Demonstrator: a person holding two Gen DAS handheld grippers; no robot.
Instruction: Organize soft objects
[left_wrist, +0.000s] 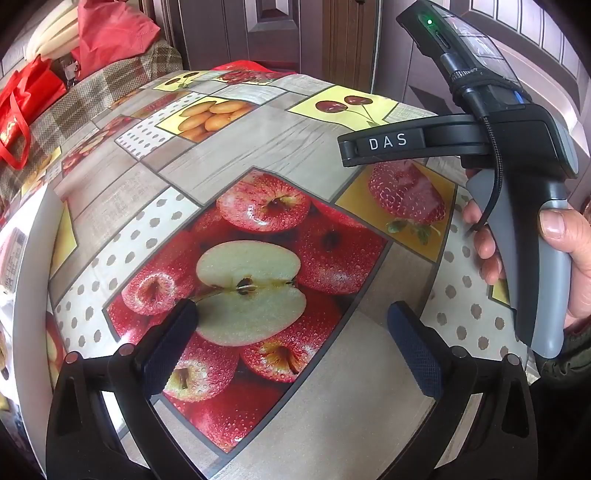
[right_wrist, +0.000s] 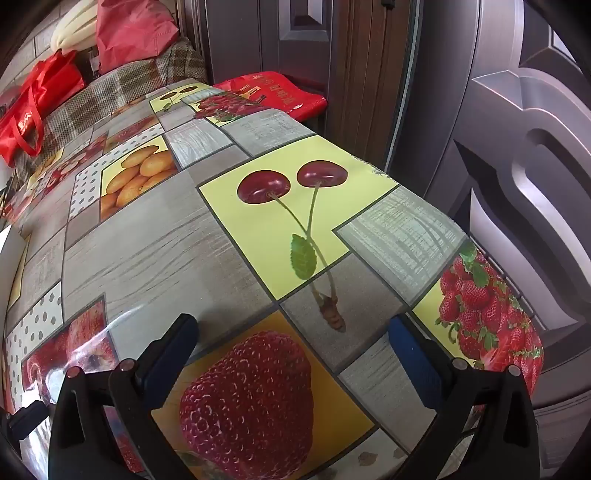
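My left gripper (left_wrist: 291, 310) hangs open over the fruit-print tablecloth (left_wrist: 258, 147), above a printed halved apple, with nothing between its fingers. My right gripper (right_wrist: 291, 321) is open too, above a printed strawberry and cherries, and holds nothing. In the left wrist view a hand (left_wrist: 565, 251) grips the right gripper's handle, and one black finger (left_wrist: 388, 142) marked DAS sticks out to the left. Soft things lie beyond the table's far left: a red tote bag (left_wrist: 22, 107) (right_wrist: 33, 107), a red fabric bundle (left_wrist: 110, 33) (right_wrist: 133, 33) and a cream padded item (left_wrist: 51, 33) (right_wrist: 74, 29).
A plaid-covered seat (left_wrist: 92, 103) (right_wrist: 118, 88) carries the soft things. A flat red bag (right_wrist: 273, 92) lies past the table's far end. Dark panelled doors (right_wrist: 517, 166) stand close to the table's right edge. A white surface (left_wrist: 26, 277) borders the table on the left.
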